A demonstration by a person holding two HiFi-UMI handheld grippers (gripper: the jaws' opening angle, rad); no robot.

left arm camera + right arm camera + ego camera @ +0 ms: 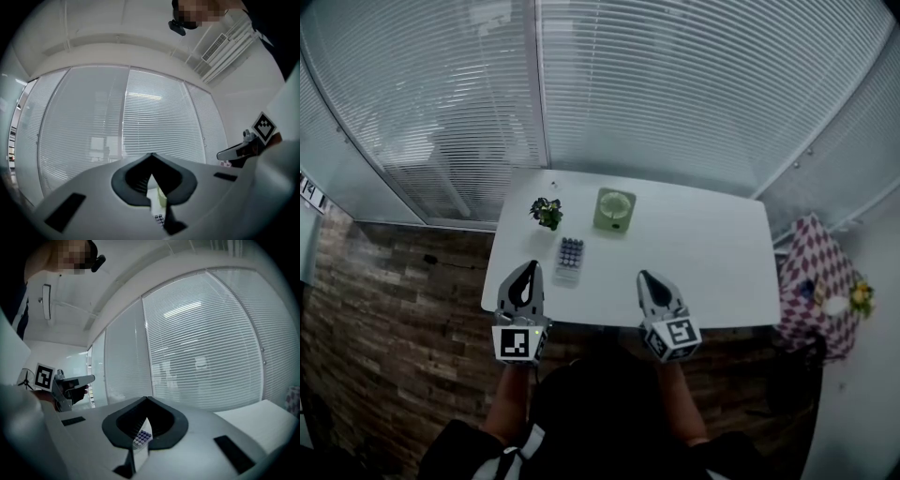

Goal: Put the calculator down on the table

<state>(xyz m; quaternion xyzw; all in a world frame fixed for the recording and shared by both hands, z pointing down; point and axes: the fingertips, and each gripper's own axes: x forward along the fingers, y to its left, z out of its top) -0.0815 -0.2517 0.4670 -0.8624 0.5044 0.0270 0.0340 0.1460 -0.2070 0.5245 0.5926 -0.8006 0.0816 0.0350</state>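
Observation:
The calculator (pixel 570 260), pale with dark round keys, lies flat on the white table (pixel 703 253), left of centre. Neither gripper holds it. My left gripper (pixel 525 281) hovers at the table's near edge, just left of the calculator, jaws shut with nothing between them. Over the same edge, further right, my right gripper (pixel 654 286) is also shut and empty. In the left gripper view, my left gripper (pixel 151 157) frames a sliver of the calculator (pixel 159 219). In the right gripper view, my right gripper (pixel 146 398) frames the calculator (pixel 142 436) through its jaw window.
A small potted plant (pixel 547 212) and a green round-faced box (pixel 615 208) stand behind the calculator. White blinds close off the far side. A chequered cloth (pixel 811 272) with small items sits right of the table. The floor below has a brick pattern.

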